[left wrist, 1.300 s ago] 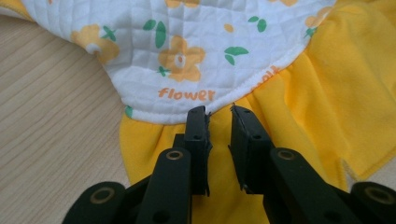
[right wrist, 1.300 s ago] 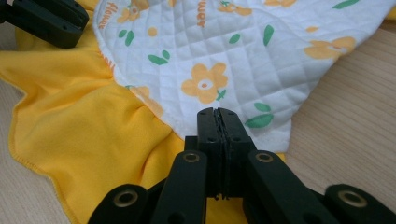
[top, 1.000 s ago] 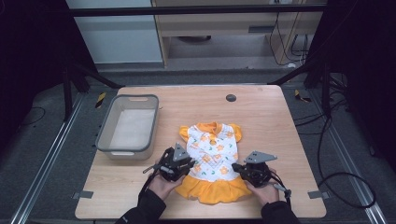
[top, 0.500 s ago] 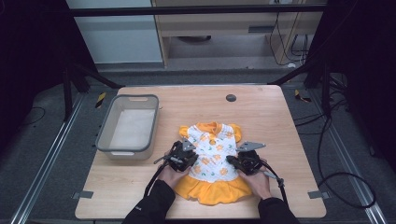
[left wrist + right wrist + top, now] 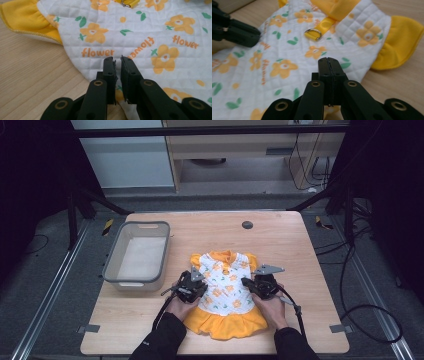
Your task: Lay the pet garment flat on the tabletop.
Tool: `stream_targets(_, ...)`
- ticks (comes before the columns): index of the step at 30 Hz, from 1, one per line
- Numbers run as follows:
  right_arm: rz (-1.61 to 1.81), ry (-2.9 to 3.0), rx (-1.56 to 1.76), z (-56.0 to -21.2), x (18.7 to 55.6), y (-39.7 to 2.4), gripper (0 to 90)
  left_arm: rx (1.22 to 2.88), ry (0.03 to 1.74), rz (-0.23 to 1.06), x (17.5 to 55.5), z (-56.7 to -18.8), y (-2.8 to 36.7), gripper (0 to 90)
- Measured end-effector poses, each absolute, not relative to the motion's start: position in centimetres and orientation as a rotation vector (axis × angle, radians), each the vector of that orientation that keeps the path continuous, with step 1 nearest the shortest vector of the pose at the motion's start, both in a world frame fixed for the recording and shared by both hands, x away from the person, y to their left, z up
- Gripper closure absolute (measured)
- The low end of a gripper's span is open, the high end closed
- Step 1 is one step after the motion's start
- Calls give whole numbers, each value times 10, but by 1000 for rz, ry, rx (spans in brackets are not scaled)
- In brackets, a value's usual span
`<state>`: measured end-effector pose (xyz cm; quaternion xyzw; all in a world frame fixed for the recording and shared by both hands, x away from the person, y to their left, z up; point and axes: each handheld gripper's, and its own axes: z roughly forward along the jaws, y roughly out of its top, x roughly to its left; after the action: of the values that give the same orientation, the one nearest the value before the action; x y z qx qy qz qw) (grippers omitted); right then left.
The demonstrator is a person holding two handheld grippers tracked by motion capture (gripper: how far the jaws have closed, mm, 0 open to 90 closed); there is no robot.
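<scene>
Now I have both grippers down on the little dress (image 5: 223, 292), which lies flat near the front edge of the table (image 5: 300, 250). My left gripper (image 5: 118, 59) has just been closing; its jaws stand a narrow slit apart over the quilted cloth, and I cannot tell whether any is caught. My right gripper (image 5: 329, 60) is fully closed. If I lift now, one side may slip free. Orange print reads "flower" (image 5: 97, 52). Farther left sits a grey tub (image 5: 137, 252).
</scene>
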<state>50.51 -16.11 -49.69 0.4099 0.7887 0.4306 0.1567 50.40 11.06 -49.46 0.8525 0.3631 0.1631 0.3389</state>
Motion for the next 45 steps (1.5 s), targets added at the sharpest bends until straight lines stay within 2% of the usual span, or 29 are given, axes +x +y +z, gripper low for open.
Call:
stream_targets(9,1121,2211,1268,-508,526,-162,900,2217,948,452,505,-495,111,808)
stream_targets(15,1143,2197,1254,-506,524,-164,900,2183,950,433,501,-487,116,737)
stream_targets(22,1220,2151,1233,-487,514,-173,895,2139,905,450,484,-468,128,662)
stream_targets(31,1263,2109,1190,-465,486,-187,717,2092,876,439,458,-451,160,581)
stream_targets(33,1256,2105,1178,-464,477,-192,641,2084,863,448,449,-450,169,573)
stream_targets(45,1277,2066,1199,-465,438,-223,365,2050,924,483,417,-453,214,472)
